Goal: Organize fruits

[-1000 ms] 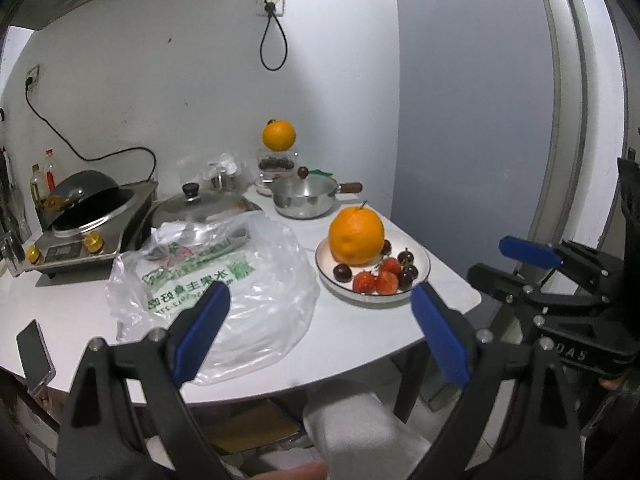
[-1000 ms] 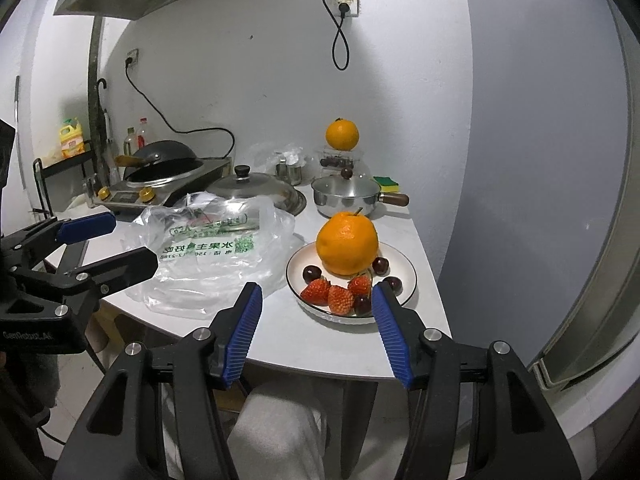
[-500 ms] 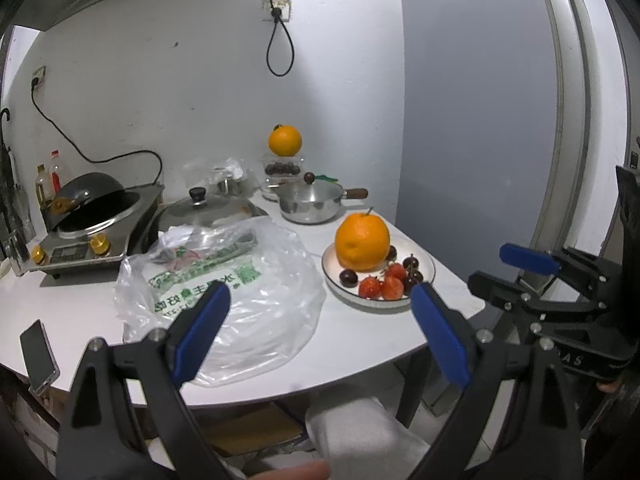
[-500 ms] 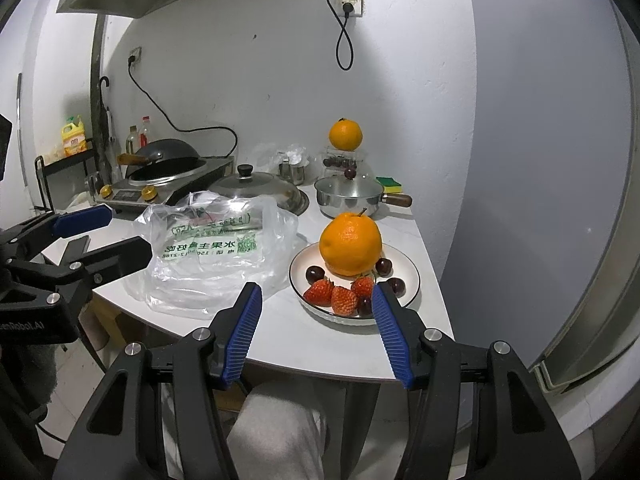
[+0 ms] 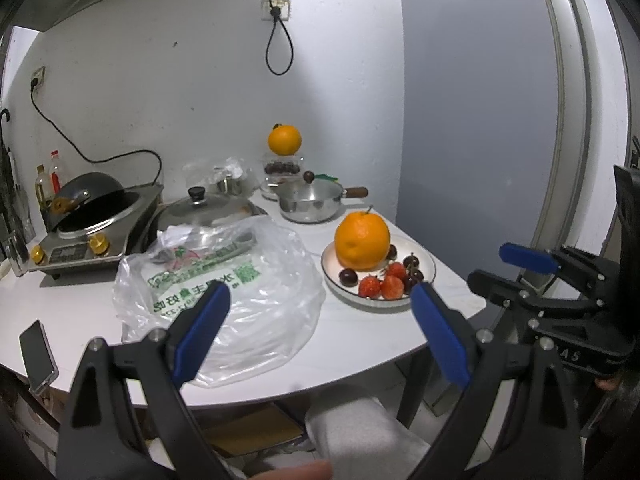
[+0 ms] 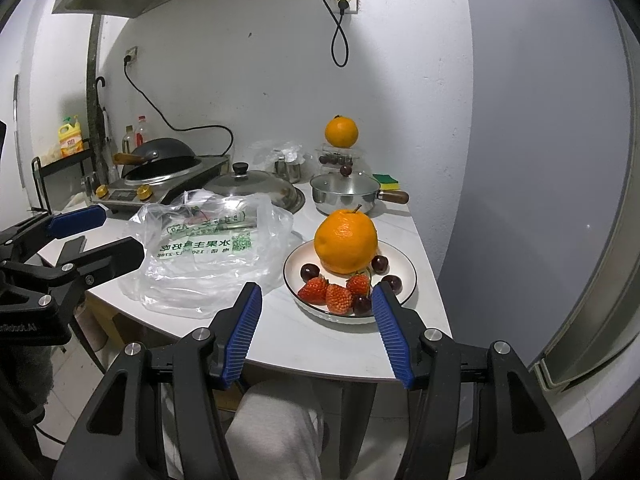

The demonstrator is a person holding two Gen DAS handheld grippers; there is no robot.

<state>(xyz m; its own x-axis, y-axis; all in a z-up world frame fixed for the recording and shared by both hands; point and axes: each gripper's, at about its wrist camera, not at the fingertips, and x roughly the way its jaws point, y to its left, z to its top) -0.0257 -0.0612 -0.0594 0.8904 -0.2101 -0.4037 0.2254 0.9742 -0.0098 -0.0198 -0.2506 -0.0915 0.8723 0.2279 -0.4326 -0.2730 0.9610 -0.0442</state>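
Observation:
A white plate (image 5: 428, 263) (image 6: 404, 268) near the table's right edge holds a large orange (image 5: 362, 240) (image 6: 345, 241), three strawberries (image 5: 380, 285) (image 6: 334, 293) and several dark cherries (image 5: 348, 277) (image 6: 309, 271). A clear plastic bag (image 5: 240, 288) (image 6: 208, 256) with green print lies left of the plate. My left gripper (image 5: 320, 300) is open and empty, short of the table's front edge; it also shows in the right wrist view (image 6: 96, 232). My right gripper (image 6: 316, 296) is open and empty, just in front of the plate; it also shows in the left wrist view (image 5: 520, 268).
A second orange (image 5: 284, 140) (image 6: 341, 132) sits on a clear box of cherries (image 5: 282, 167) at the back. A steel saucepan (image 5: 312, 202), a lidded pan (image 5: 208, 212), an induction cooker with wok (image 5: 92, 220) and a phone (image 5: 36, 354) are on the table. A grey door (image 5: 480, 120) stands on the right.
Both grippers have moved closer to the table, so the plate and bag look larger. Both stay open and nothing on the table has moved.

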